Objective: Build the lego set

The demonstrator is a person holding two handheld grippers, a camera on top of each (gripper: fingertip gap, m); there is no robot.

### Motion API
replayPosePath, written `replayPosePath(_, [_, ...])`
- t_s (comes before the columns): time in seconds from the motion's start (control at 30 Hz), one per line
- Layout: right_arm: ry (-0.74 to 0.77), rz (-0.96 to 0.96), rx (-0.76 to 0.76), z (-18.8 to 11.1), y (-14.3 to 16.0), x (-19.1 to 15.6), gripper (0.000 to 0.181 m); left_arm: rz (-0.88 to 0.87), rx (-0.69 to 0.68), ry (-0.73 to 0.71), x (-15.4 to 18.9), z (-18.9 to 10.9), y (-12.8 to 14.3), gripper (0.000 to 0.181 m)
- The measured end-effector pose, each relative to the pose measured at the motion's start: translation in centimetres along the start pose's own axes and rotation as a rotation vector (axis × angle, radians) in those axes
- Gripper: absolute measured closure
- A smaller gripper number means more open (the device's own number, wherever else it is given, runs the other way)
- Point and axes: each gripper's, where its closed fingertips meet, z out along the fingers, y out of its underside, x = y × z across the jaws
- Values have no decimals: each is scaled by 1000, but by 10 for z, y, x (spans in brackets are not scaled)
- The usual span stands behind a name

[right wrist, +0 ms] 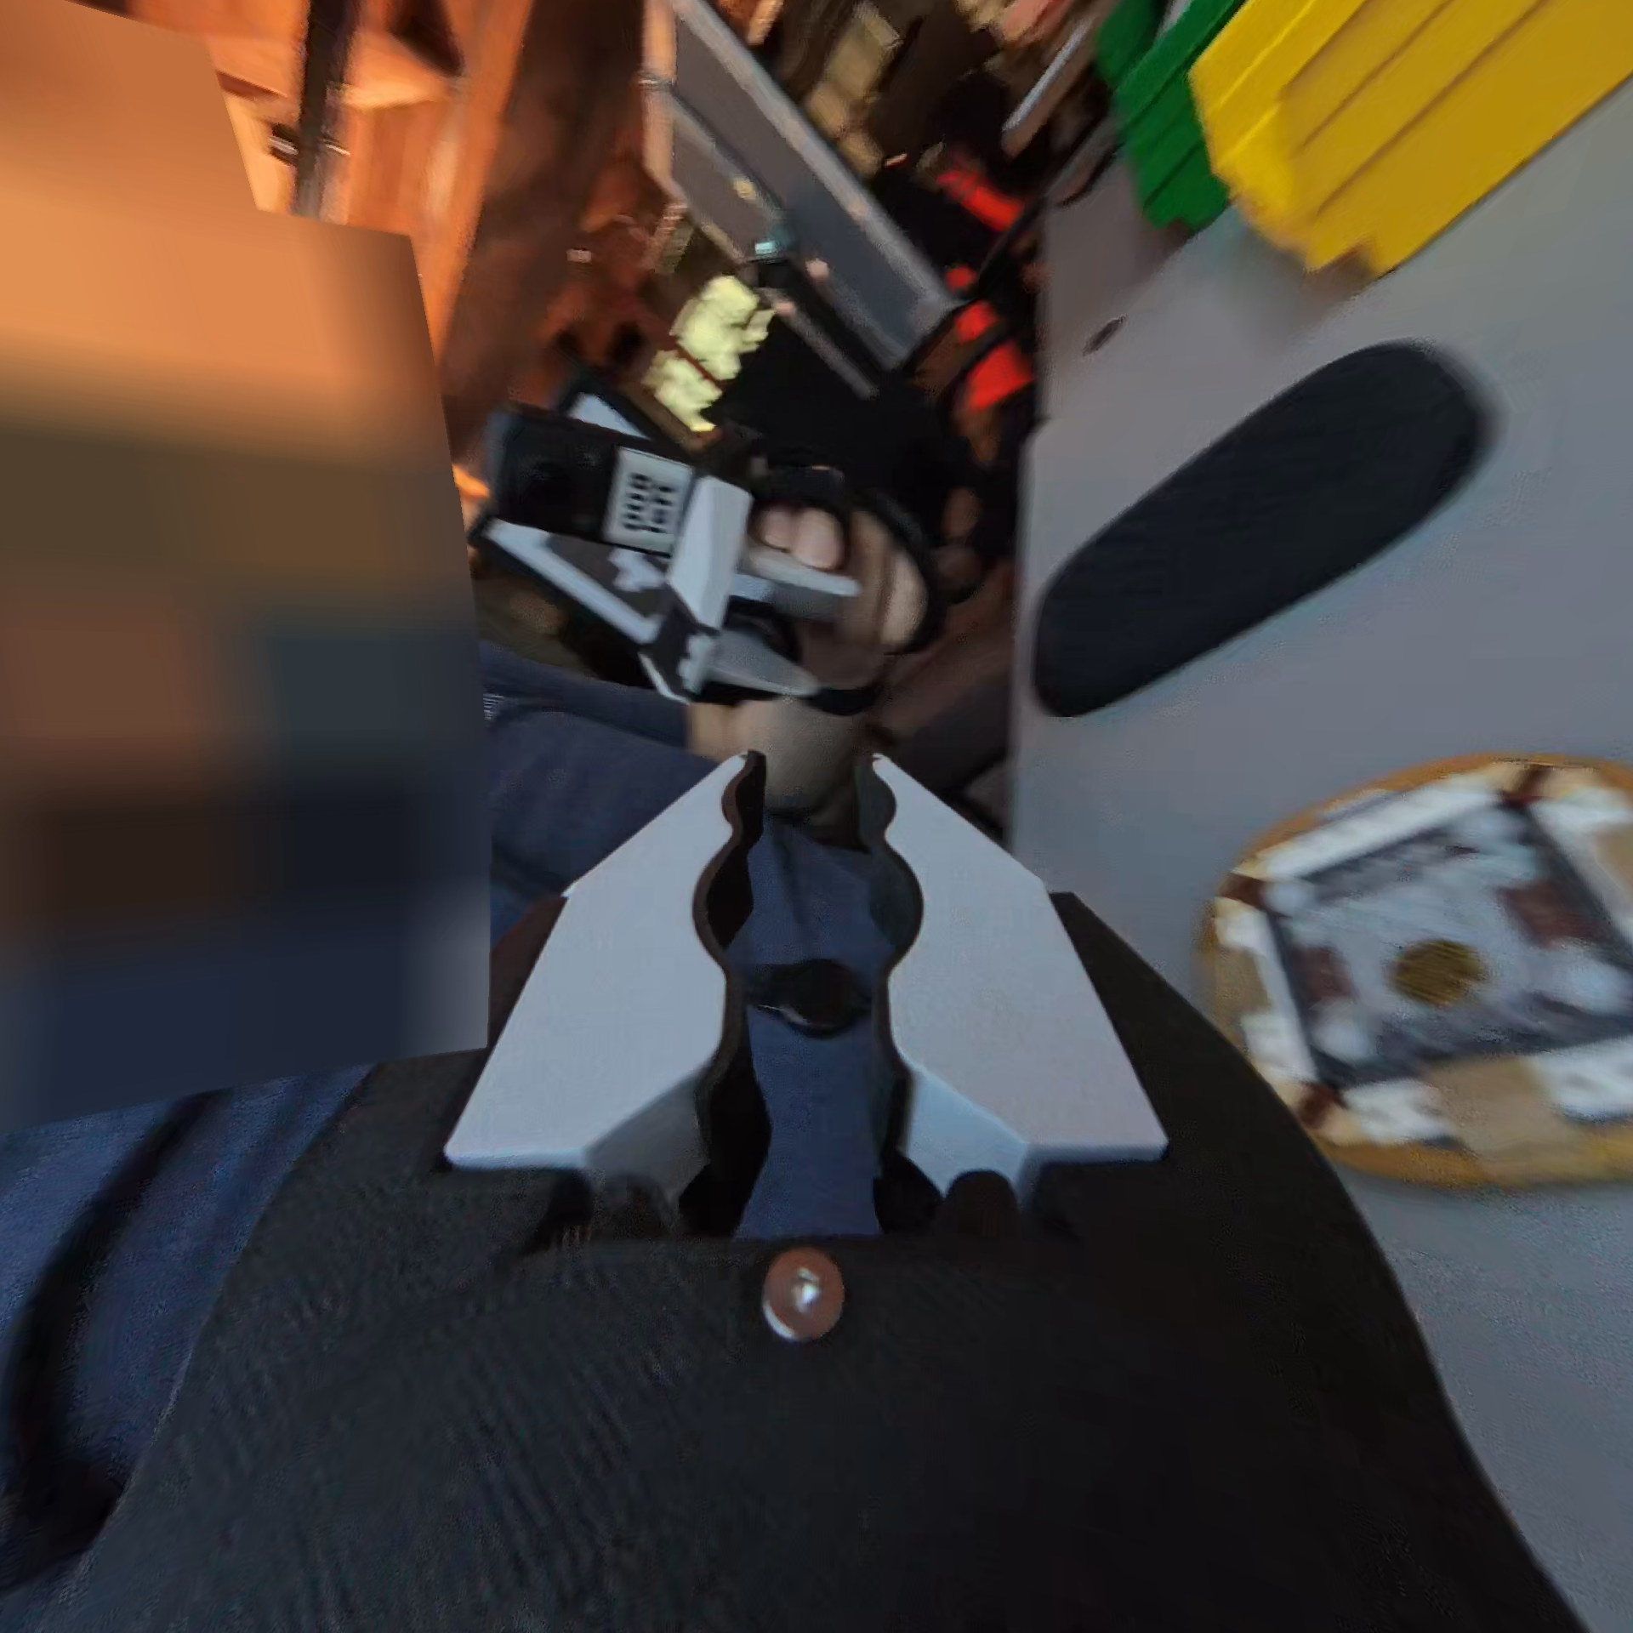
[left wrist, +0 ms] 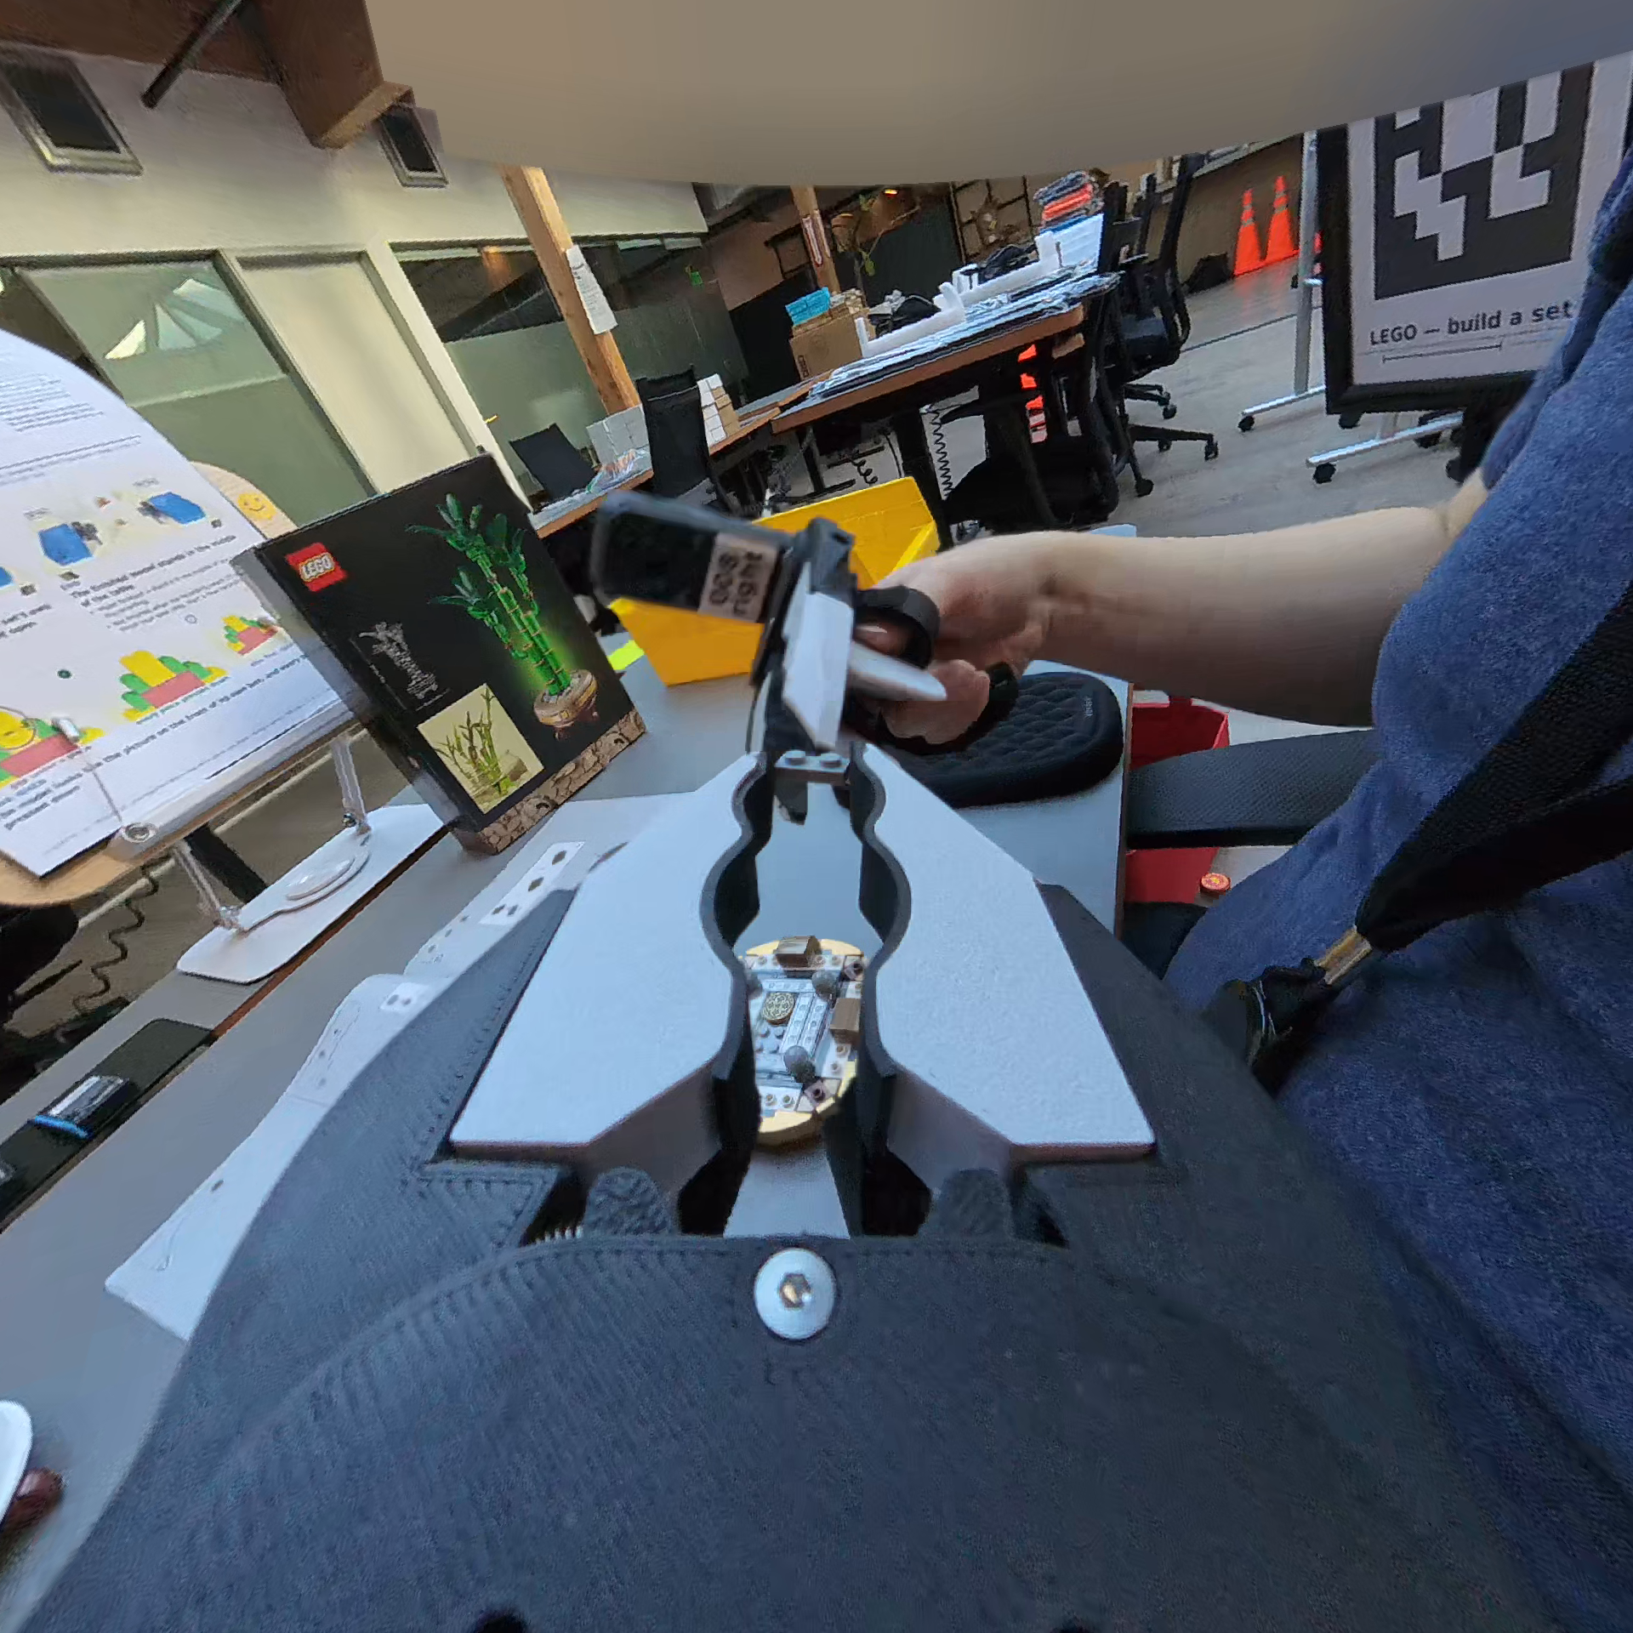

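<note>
- Left wrist view is looking along the left gripper [left wrist: 806, 769], whose jaws are standing a little apart; a small grey plate [left wrist: 820, 767] is sitting at the level of the fingertips, but whether these fingers or the other gripper's are gripping it is hard to judge.
- Through the gap between the fingers, the round tan lego base [left wrist: 800, 1034] is showing on the grey table [left wrist: 265, 1043], close to the near edge; only a narrow slice of it is showing, the rest lying behind the fingers.
- Beyond it, the right gripper [left wrist: 800, 800] is pointing downward, held by a hand [left wrist: 954, 654], and its tips are partly covered by the left gripper's fingertips.
- Leaning toward the table's far left side, a black lego box [left wrist: 442, 636] is standing tilted, beside an instruction sheet [left wrist: 97, 565] that is being cut off by the left border.
- A yellow bin [left wrist: 707, 636] and a black padded rest [left wrist: 1043, 733] are lying toward the far right edge, both partly hidden by the hand.
- Right wrist view is badly motion-blurred; the right gripper [right wrist: 811, 769] is showing jaws parted with nothing visible between them, pointing at blue cloth.
- There the lego base [right wrist: 1449, 972] is lying on the table at the right, smeared and hard to read.
</note>
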Motion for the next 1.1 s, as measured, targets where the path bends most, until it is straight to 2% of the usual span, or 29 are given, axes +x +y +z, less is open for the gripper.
replayPosePath(0.1, [585, -328, 44, -53, 15, 59, 152, -62, 15, -29, -4, -10, 3, 167])
replayPosePath(0.13, [706, -399, 4, -66, 29, 67, 150, -82, 23, -33, -5, -12, 3, 166])
replayPosePath(0.23, [911, -499, -105, -81, 63, 78, 149, -113, 27, -37, -4, -14, 6, 166])
replayPosePath(0.33, [1075, -490, -242, -94, 88, 99, 149, -117, 24, -28, -2, -11, 7, 166])
replayPosePath(0.43, [1085, -436, -253, -96, 93, 106, 163, -124, 28, -14, 1, -6, 6, 166])
replayPosePath(0.67, [1017, -344, -287, -88, 102, 109, 159, -157, 21, 10, 5, 0, 11, 166])
replayPosePath(0.77, [1031, -363, -306, -87, 101, 110, 174, -177, 27, 15, 4, 1, 13, 166])
replayPosePath(0.83, [1005, -370, -305, -84, 100, 107, 174, -181, 27, 16, 5, 1, 14, 166])
replayPosePath(0.9, [898, -423, -210, -68, 81, 82, 174, -192, 30, 20, 5, 2, 15, 166])
replayPosePath(0.97, [666, -542, -70, -37, 48, 27, 174, -216, 51, 39, 9, 4, 12, 166])
replayPosePath(1.03, [519, -657, 30, -17, 19, -22, 174, -222, 77, 46, 11, 5, 8, 166])
replayPosePath(1.1, [397, -720, 36, -1, 8, -54, 174, -212, 97, 42, 12, 6, 3, 166])
